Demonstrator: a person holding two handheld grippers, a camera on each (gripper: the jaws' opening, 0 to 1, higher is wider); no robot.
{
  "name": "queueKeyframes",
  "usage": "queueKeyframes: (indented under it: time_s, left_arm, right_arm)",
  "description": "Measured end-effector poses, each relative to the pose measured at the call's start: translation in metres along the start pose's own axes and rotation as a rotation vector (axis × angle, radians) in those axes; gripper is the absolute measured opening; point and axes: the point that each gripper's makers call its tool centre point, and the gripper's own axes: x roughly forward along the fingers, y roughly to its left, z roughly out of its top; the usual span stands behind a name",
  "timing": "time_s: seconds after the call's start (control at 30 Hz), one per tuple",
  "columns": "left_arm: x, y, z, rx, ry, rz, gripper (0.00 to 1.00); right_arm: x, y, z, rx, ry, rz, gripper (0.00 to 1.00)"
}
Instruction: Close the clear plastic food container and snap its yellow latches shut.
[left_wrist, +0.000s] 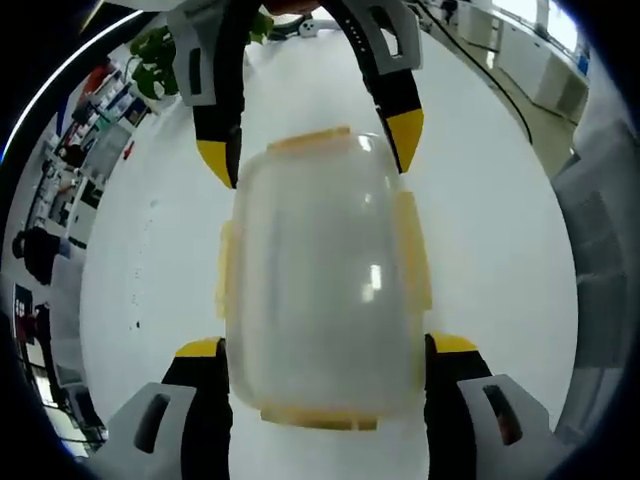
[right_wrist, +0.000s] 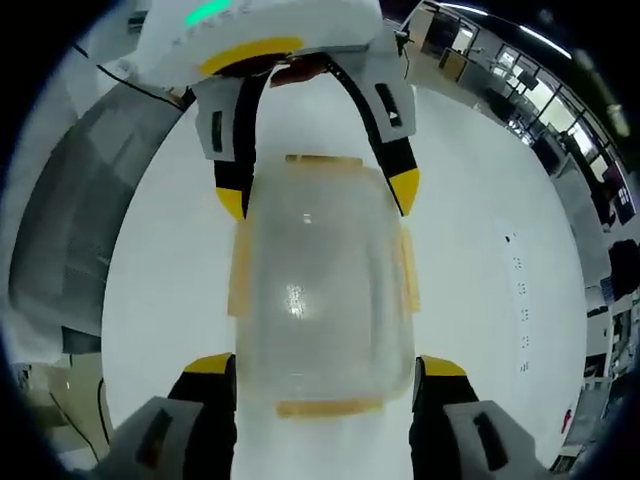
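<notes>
A clear plastic food container (left_wrist: 320, 270) with its lid on lies flat on the white table (left_wrist: 500, 230). Yellow latches (left_wrist: 412, 250) run along all of its sides and look folded against the walls. In the left gripper view my left gripper (left_wrist: 326, 347) is open, and its yellow-tipped jaws straddle the container's near end. The right gripper (left_wrist: 310, 148) faces it from the far end, open, with its jaws flanking the far corners. In the right gripper view the same container (right_wrist: 322, 290) lies between my right gripper (right_wrist: 326, 365) and the left gripper (right_wrist: 318, 195) opposite.
A green plant (left_wrist: 155, 60) and shelves (left_wrist: 95, 120) stand past the table's far left edge. A grey surface (right_wrist: 70, 220) lies beside the table in the right gripper view. Office desks (right_wrist: 520, 90) show in the distance. Bare white tabletop surrounds the container.
</notes>
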Motion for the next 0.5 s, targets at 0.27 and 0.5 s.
queueKeyframes:
  time_s: [0.27,0.5]
  left_arm:
    - [-0.003,-0.001,-0.012,0.011,-0.003,0.009,0.77]
    - [-0.010,-0.002,-0.031,0.009,-0.001,0.010,0.78]
  right_arm:
    - [0.005,0.004,0.012,0.023,-0.006,0.000,0.71]
    - [0.011,0.006,0.034,0.027,-0.008,-0.003,0.71]
